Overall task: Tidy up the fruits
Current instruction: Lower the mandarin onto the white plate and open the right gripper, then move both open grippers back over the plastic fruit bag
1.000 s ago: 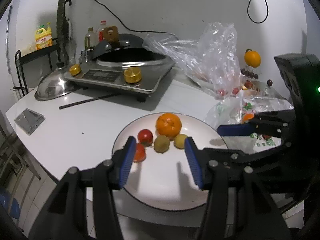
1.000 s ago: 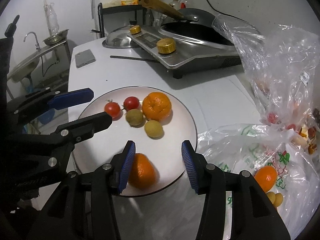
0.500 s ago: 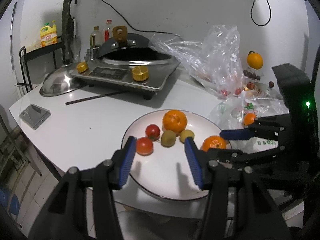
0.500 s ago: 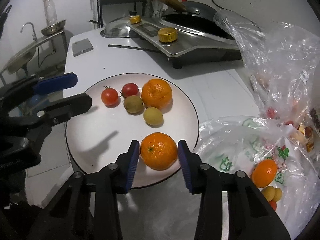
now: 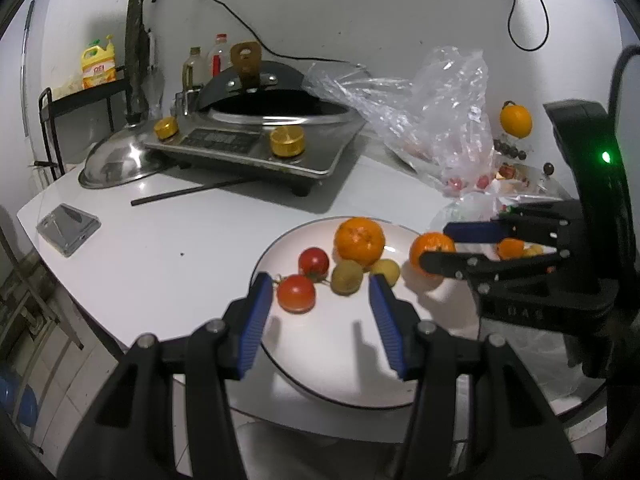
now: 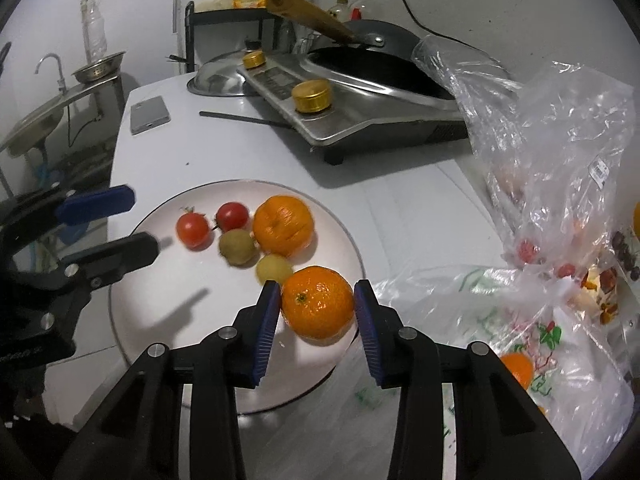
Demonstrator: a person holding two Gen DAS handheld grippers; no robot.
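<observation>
The plate (image 6: 132,320) holds two tomatoes (image 6: 194,231), a kiwi (image 6: 237,246), a small yellow fruit (image 6: 273,269) and a large orange (image 6: 283,230). At its near rim the right gripper (image 6: 315,312), whose jaws have just been closing, clasps a mandarin (image 6: 318,307), stem end facing the camera. The left gripper (image 5: 320,320) hangs parted and empty over the plate.

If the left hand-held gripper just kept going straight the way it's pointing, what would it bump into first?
Probably the white plate: the left hand-held gripper points down at it, just short of a tomato and a kiwi. Depth is uncertain.

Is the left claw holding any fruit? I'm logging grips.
No, the left claw stands open over the white round plate, gripping nothing.
</observation>
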